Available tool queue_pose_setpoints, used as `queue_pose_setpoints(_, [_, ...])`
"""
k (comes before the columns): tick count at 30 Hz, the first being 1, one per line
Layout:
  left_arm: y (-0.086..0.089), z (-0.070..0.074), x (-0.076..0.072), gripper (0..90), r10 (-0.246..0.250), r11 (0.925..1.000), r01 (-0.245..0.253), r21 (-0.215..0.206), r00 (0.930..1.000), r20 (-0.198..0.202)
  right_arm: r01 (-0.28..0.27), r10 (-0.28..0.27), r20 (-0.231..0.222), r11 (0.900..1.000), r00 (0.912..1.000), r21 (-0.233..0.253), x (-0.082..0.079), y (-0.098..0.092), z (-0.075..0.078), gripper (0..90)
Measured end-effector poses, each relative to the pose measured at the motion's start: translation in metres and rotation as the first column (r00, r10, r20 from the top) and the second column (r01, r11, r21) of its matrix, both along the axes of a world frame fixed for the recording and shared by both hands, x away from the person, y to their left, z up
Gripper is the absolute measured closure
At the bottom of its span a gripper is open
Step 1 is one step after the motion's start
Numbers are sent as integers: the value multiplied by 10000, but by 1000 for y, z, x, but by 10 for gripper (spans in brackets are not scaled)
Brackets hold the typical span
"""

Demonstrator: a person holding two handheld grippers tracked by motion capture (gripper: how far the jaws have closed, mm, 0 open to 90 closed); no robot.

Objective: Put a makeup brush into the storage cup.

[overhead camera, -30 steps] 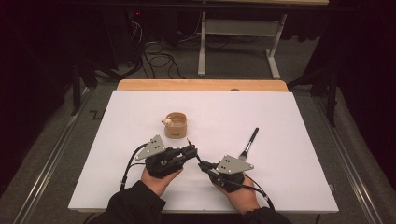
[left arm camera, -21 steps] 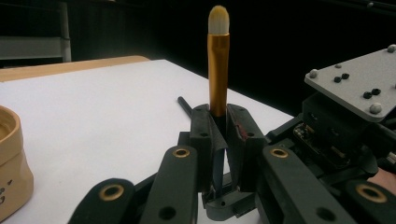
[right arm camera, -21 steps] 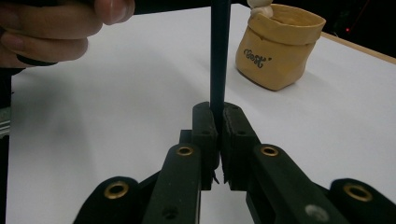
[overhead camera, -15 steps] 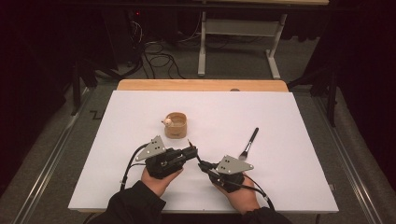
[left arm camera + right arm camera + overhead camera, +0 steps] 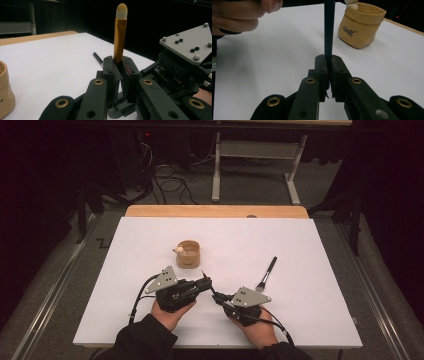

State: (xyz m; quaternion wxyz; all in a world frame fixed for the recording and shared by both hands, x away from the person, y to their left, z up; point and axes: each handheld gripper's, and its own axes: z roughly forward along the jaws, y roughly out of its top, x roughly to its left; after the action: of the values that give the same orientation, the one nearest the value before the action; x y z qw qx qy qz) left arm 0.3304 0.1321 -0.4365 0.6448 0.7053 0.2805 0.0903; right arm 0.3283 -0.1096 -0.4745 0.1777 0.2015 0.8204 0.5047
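both grippers, left (image 5: 206, 282) and right (image 5: 218, 297), clamp seemingly one gold-ferruled brush (image 5: 119, 37).

Both grippers meet near a tan pot (image 5: 189, 253) and black brush (image 5: 266, 274).

High view overhead; gripper views close, low.

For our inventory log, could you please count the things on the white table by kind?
Brushes: 2, the gold-ferruled brush and the black-handled brush lying loose
Tan pouch: 1
Pale-tipped item in the pouch: 1
Hand-held grippers: 2, the left hand-held gripper and the right hand-held gripper, both shut on the gold-ferruled brush
Total: 6
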Motion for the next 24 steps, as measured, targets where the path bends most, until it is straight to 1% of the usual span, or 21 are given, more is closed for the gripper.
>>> queue_pose_setpoints(10, [0,0,-1,831,-5,10000,4,52,10000,61,32,-32,10,10000,10000,6,0,0,0,854])
queue_pose_setpoints(16, [0,1,-2,832,30,10000,-29,-8,9999,160,34,-35,-30,10000,10000,-48,0,0,0,843])
queue_pose_setpoints(20, [0,1,-2,832,44,10000,-44,-3,9998,200,11,-11,-52,10000,10000,-54,0,1,-1,824])
queue_pose_setpoints(24, [1,1,-2,832,85,10000,-85,9,9997,247,-4,4,-72,10000,10000,-35,0,1,-1,783])
